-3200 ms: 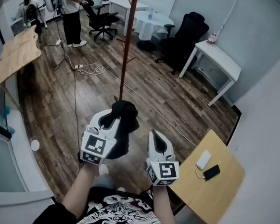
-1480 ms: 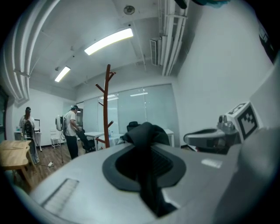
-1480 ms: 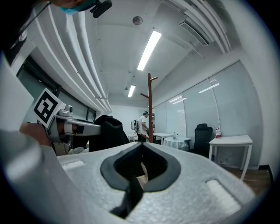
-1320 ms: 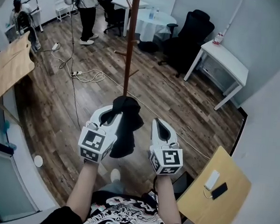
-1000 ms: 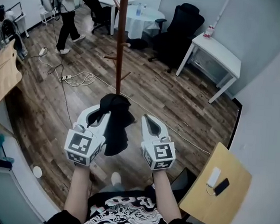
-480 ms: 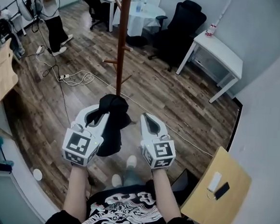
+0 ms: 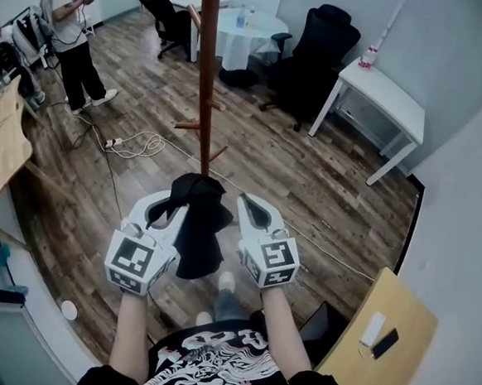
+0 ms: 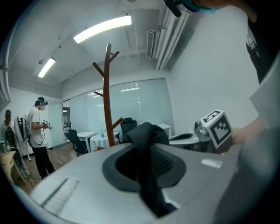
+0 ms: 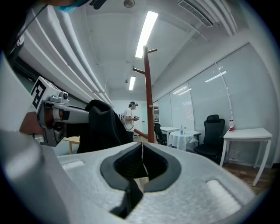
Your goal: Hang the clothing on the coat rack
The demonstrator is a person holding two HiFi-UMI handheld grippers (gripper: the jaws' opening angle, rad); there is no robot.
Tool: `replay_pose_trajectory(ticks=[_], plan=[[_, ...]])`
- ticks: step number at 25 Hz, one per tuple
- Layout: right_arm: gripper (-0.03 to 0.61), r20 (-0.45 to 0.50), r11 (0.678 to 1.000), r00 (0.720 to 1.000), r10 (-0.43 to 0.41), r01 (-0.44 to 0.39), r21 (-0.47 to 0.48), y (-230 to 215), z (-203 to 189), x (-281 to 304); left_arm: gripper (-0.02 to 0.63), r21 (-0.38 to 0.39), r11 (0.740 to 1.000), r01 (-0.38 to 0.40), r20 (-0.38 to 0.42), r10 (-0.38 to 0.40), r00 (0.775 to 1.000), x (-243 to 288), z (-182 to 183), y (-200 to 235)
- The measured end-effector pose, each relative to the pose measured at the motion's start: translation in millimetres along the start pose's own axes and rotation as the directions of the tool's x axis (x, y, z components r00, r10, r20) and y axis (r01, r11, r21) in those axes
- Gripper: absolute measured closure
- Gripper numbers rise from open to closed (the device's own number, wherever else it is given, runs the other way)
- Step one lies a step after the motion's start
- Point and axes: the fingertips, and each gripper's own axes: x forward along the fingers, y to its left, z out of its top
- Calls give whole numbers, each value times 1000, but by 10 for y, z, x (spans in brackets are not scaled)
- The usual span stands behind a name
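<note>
Holding the black garment [image 7: 198,234] clamped in my left gripper [image 7: 172,204], right gripper [image 7: 246,206] closed on nothing beside it, I am facing the coat rack [image 7: 206,77] (only a thin fold is pinched), so I am fearing it slips out or snags a lower peg.

The room is bright and evenly lit from above. Long ceiling lights [image 8: 103,29] burn white with a little glare in my left gripper view, and another strip [image 9: 146,33] does the same in the right one. The glass wall [image 8: 135,105] mirrors them faintly. Shadows on the floor [image 7: 309,176] are pale and soft. The black clothing [image 7: 197,226] reads as a dark mass with hardly any fold detail. Both gripper views curve hard into black corners. Up close, my left gripper [image 8: 148,140] and right gripper [image 9: 142,146] look soft and out of focus. My head view bows the side wall [image 7: 467,164].
</note>
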Motion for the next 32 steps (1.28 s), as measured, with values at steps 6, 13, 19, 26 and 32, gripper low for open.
replay_pose_trajectory(ticks=[6,13,19,26,32], plan=[[574,8,998,998,57,-57,3,-191,44,244,592,40,998,42,-24,-41,999,324,-48,2],[517,-17,996,996,84,-85,-16,-355,17,559,592,80,995,66,-32,-64,997,596,-37,129],[457,-16,989,990,139,-140,-44,-399,22,796,592,135,987,81,-54,-74,996,750,-55,191],[412,-27,969,970,241,-242,-58,-353,-52,1006,592,150,981,125,-55,-118,991,848,-93,194],[380,-60,913,922,382,-386,-128,-328,-75,1120,592,174,967,187,-55,-180,982,927,-51,209]])
